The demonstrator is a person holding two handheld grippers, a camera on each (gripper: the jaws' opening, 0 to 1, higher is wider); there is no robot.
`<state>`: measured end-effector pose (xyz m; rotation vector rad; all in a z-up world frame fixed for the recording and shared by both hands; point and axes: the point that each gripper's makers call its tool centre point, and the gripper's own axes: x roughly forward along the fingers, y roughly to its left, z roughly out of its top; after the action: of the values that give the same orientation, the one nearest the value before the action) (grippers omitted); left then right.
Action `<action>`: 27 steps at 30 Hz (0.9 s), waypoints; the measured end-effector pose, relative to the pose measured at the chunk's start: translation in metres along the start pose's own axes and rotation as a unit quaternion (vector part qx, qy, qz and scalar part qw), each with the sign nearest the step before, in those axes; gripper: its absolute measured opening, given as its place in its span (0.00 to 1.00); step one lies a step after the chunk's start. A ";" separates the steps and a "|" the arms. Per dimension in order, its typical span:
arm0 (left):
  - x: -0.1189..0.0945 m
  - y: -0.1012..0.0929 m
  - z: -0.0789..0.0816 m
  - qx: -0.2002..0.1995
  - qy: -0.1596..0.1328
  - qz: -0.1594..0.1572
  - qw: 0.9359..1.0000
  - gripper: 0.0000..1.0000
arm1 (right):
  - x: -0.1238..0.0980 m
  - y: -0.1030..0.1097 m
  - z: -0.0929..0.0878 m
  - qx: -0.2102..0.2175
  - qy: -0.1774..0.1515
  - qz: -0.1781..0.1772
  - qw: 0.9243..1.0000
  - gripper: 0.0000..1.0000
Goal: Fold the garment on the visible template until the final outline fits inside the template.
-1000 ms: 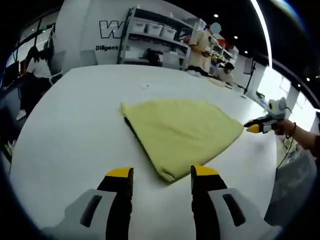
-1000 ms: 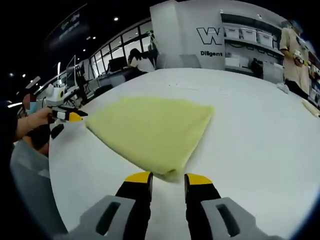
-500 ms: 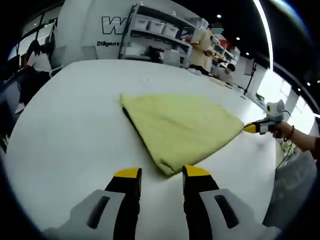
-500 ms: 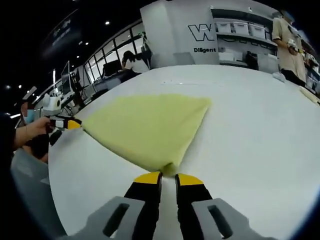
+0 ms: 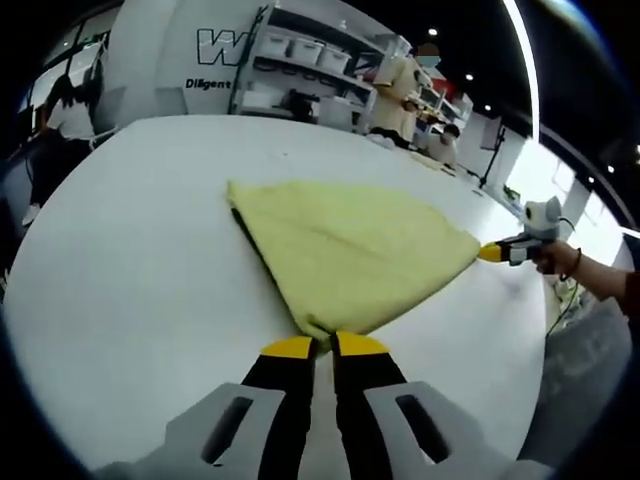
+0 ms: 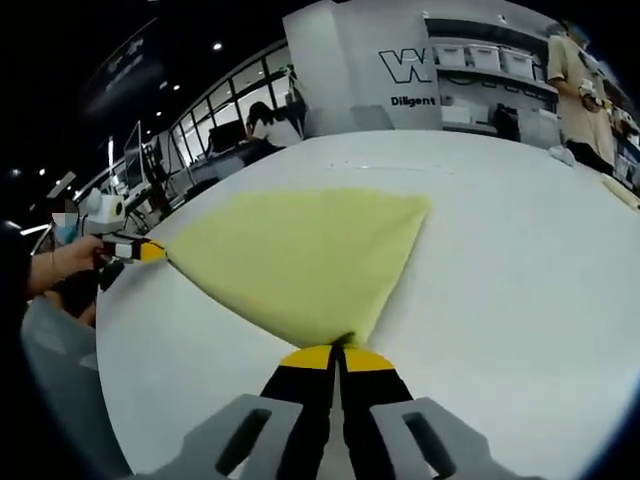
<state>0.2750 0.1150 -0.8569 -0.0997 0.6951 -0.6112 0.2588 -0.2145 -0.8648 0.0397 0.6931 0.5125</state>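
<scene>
Left gripper view: shelving with bins (image 5: 300, 55) behind. Folded pale yellow cloth garment (image 5: 350, 250) on white table (image 5: 120, 260); left gripper (image 5: 312, 346) and right gripper (image 6: 338, 357) each clenched on a corner.

Left hand-held gripper (image 5: 324, 345) pinches the yellow garment (image 5: 345, 255) corner (jaws nearly together) on the white table (image 5: 130, 260).

The left gripper (image 5: 314, 345) reaches forward low over the bench (image 5: 120, 260), its yellow-tipped fingers (image 5: 288, 347) drawn almost together and pinching the near corner of the yellow cloth (image 5: 345, 250). The right gripper (image 6: 338, 357) has its fingers (image 6: 307, 358) pressed together on another corner of the same cloth. Each gripper shows at the edge of the other's view, held in the person's hand (image 5: 556, 258), its tip at a cloth corner.
</scene>
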 end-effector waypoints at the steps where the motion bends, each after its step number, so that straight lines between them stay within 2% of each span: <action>1: 0.000 0.001 0.000 0.001 0.000 0.001 1.000 0.01 | 0.000 0.000 0.000 0.000 0.000 0.000 1.000 0.00; 6: 0.000 0.002 -0.002 0.008 0.008 -0.006 1.000 0.00 | 0.000 -0.001 0.001 -0.016 0.004 -0.001 1.000 0.00; 7: -0.002 0.003 -0.001 0.033 0.008 -0.012 0.999 0.00 | 0.000 -0.002 0.000 -0.026 0.007 -0.002 1.000 0.00; 10: -0.005 0.006 -0.002 0.043 0.015 -0.010 0.999 0.00 | -0.002 -0.004 0.000 -0.043 0.013 -0.004 0.999 0.00; 11: -0.007 0.010 -0.001 0.061 0.020 -0.009 0.998 0.00 | -0.004 -0.005 0.001 -0.047 0.014 -0.006 0.999 0.00; 14: -0.010 0.007 0.005 0.076 0.020 -0.020 0.997 0.00 | -0.007 -0.010 0.002 -0.055 0.019 -0.014 0.998 0.00; 16: -0.011 0.008 0.007 0.102 0.028 -0.019 0.994 0.00 | -0.010 -0.015 0.003 -0.065 0.021 -0.023 0.997 0.00; 19: -0.010 0.005 0.008 0.155 0.046 -0.020 0.987 0.00 | -0.015 -0.017 0.007 -0.067 0.016 -0.027 0.997 0.00; 21: -0.010 0.000 0.009 0.153 0.047 -0.020 0.987 0.00 | -0.016 -0.016 0.007 -0.068 0.014 -0.025 0.997 0.00; 27: -0.011 0.004 0.006 0.143 0.047 -0.012 0.989 0.00 | -0.016 -0.010 -0.001 -0.090 0.034 -0.021 0.995 0.00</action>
<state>0.2739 0.1237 -0.8468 0.1886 0.6903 -0.7364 0.2521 -0.2309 -0.8577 -0.1612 0.7102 0.5368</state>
